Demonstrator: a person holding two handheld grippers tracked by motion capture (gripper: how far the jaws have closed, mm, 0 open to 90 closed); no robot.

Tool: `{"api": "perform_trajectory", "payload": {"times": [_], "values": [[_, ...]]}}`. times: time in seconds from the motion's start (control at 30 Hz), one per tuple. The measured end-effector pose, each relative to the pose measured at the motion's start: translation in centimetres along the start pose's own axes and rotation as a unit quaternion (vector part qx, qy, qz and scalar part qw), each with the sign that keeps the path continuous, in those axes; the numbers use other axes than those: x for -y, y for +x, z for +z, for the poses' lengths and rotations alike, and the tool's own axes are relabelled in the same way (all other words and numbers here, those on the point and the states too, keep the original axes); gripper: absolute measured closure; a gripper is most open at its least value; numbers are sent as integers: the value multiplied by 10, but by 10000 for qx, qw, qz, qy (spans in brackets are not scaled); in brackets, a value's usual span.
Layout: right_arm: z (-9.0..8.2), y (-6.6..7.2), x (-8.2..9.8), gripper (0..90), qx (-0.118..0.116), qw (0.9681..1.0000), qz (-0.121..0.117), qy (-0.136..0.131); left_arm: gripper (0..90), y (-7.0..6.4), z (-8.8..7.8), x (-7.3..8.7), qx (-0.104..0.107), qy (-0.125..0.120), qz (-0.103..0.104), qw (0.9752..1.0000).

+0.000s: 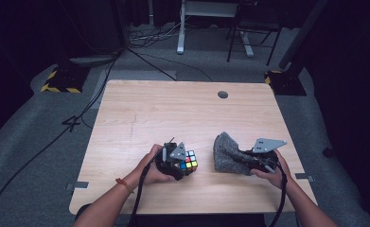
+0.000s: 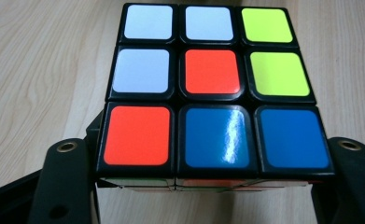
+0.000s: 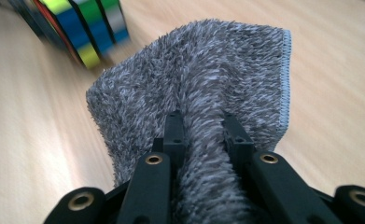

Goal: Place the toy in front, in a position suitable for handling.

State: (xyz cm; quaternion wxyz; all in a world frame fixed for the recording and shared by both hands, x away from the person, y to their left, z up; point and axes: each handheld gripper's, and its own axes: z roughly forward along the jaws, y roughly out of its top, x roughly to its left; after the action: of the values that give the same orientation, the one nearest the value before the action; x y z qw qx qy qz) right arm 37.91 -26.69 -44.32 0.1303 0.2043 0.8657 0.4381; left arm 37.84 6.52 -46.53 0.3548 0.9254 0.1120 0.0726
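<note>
A scrambled colour cube (image 1: 189,162) (image 2: 213,88) is clamped between the jaws of my left gripper (image 1: 182,166) (image 2: 208,179) near the table's front middle, with white, red, yellow-green and blue stickers facing the left gripper view. To its right, a grey fuzzy cloth (image 1: 227,153) (image 3: 203,93) is pinched in a fold by my right gripper (image 1: 246,161) (image 3: 203,133), and it hangs lifted off the wood. In the right gripper view the cube (image 3: 77,28) shows blurred at the upper left, just beyond the cloth.
The light wooden table (image 1: 173,113) has a round cable hole (image 1: 223,94) at the back right. Its front edge lies close to both hands. Beyond the table, cables, a yellow-black floor plate (image 1: 59,80) and desk legs stand on grey carpet.
</note>
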Motion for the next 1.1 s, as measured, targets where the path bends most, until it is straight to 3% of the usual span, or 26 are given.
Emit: {"api": "perform_trajectory", "payload": {"times": [0.17,0.2,0.3,0.47,0.57,0.67,0.77,0.8,1.0,1.1], "values": [[1,11,-24,764,-265,9993,-156,-199,337,-5,15,-20,29,58,223,9997],[1,13,-27,764,-291,9992,-172,-202,337,-8,20,-26,9,78,346,9994],[4,19,-33,764,-364,9988,-285,-155,337,-10,24,-30,52,67,378,9992],[7,23,-38,763,-585,9978,-269,-162,337,-15,31,-35,40,212,490,9986],[18,34,-48,762,-744,9963,-420,6,337,-16,31,-39,54,142,491,9987],[26,41,-55,760,-756,9957,-535,76,337,-18,30,-42,41,130,530,9985],[34,48,-65,759,-622,9950,-753,199,337,-15,28,-39,20,127,458,9989],[38,49,-70,758,-578,9954,-734,229,337,-13,26,-38,-4,128,386,9992],[41,45,-67,761,-481,9961,-692,245,338,-12,26,-37,-29,251,400,9989],[38,36,-58,762,-262,9973,-606,309,338,-13,25,-37,25,271,448,9986]]}}
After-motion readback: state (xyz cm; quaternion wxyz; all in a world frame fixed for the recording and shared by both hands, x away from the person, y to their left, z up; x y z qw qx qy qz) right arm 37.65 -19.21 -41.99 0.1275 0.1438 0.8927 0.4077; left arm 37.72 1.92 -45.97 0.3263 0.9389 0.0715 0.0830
